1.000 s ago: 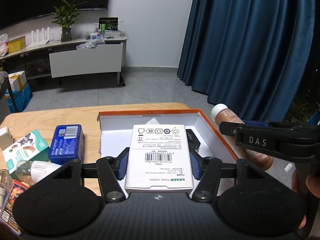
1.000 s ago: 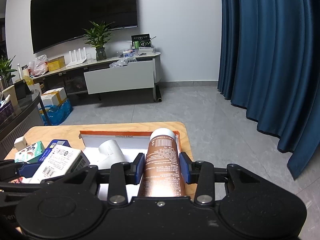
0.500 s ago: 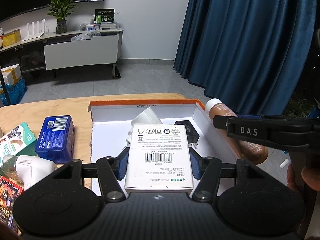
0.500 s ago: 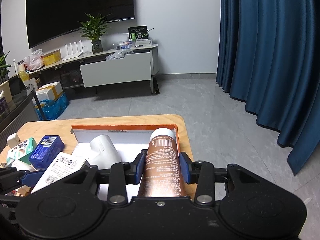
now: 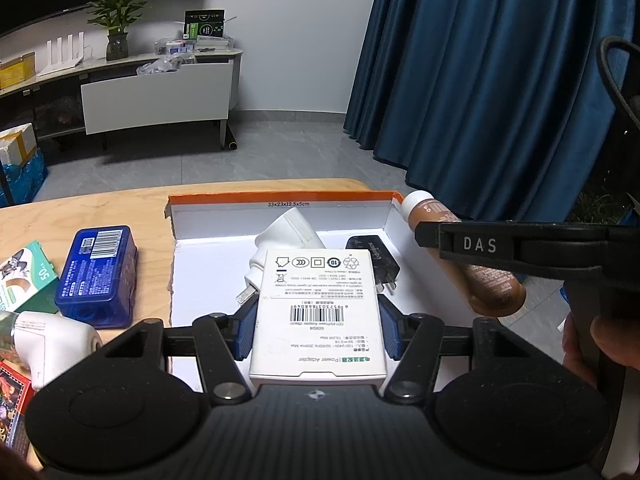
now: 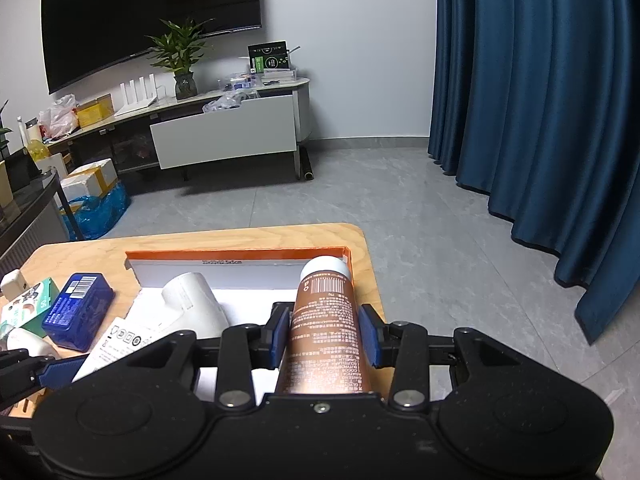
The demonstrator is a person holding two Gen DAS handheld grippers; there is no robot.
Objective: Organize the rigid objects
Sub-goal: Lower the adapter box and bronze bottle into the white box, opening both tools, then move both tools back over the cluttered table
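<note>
My left gripper is shut on a white power adapter box, held above the near part of an open orange-rimmed carton. Inside the carton lie a white pipe elbow and a black charger. My right gripper is shut on a brown tube with a white cap, held over the carton's right wall. In the left wrist view the same tube and the right gripper's black finger show at the right.
On the wooden table left of the carton sit a blue plastic case, a green and white box, a white device and a red card pack. The table's right edge runs close beside the carton.
Both grippers have moved forward over the carton with their loads. More of the carton's inside, the pipe elbow and the charger now shows beyond the adapter box.
</note>
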